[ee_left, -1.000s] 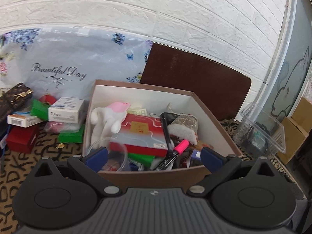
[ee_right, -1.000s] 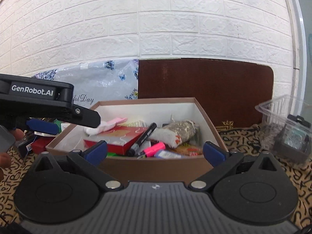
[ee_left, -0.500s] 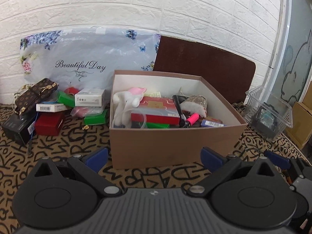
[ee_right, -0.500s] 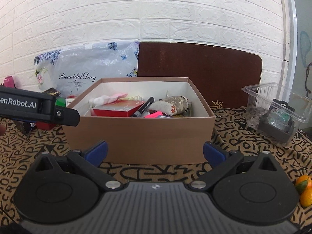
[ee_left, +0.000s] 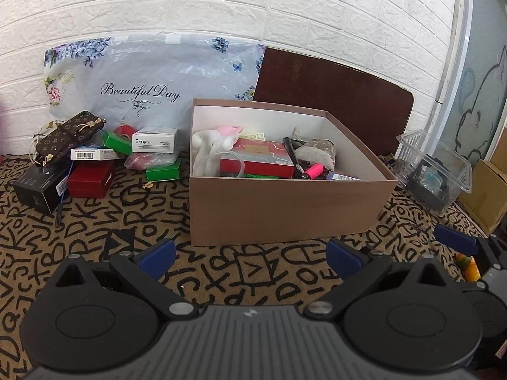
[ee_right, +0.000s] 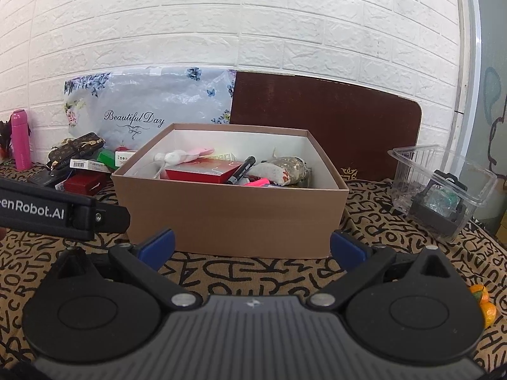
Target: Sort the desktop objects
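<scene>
A brown cardboard box [ee_left: 285,209] [ee_right: 228,218] stands on the patterned cloth. It holds a red box [ee_left: 259,158], a white and pink plush toy [ee_left: 215,142], a black marker [ee_right: 242,169], a pink highlighter [ee_left: 313,171] and other items. My left gripper [ee_left: 250,253] is open and empty in front of the box. My right gripper [ee_right: 252,245] is open and empty, also in front of the box. The left gripper's body [ee_right: 47,212] shows at the left of the right wrist view.
Small boxes [ee_left: 92,177] and a monogram phone case [ee_left: 68,133] lie piled left of the box. A clear plastic container [ee_left: 434,171] [ee_right: 440,186] sits to the right. A floral bag [ee_left: 152,85] and a brown board [ee_left: 336,95] lean on the brick wall. A pink bottle [ee_right: 20,139] stands far left.
Both grippers have pulled back and away from the box, from right above its contents to the cloth in front of it. Both stay open and empty.
</scene>
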Demonstrator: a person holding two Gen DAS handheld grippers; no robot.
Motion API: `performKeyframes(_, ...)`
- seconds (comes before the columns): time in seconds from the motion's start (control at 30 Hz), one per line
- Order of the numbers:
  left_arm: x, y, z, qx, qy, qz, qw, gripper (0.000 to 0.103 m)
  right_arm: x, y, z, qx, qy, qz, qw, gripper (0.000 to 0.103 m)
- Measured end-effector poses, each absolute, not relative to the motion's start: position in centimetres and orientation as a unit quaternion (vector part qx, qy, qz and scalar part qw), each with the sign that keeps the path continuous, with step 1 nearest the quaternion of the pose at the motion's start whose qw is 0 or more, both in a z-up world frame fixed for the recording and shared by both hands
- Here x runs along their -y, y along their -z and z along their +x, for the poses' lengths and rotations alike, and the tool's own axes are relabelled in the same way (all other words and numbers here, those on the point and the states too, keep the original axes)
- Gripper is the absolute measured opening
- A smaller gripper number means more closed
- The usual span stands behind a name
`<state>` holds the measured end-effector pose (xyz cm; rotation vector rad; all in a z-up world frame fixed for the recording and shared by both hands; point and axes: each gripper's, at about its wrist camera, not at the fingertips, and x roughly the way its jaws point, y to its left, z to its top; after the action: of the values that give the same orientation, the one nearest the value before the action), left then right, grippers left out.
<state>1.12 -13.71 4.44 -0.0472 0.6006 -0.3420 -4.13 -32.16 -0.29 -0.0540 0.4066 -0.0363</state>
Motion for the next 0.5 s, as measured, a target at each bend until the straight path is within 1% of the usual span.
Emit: performKeyframes(0.5, 13.3, -4.22, 0.82, -0.298, 0.174, -0.026, 0.938, 0.103, 31.18, 0.38, -4.14, -0.207, 0.017, -0.038, 0.977, 0.101)
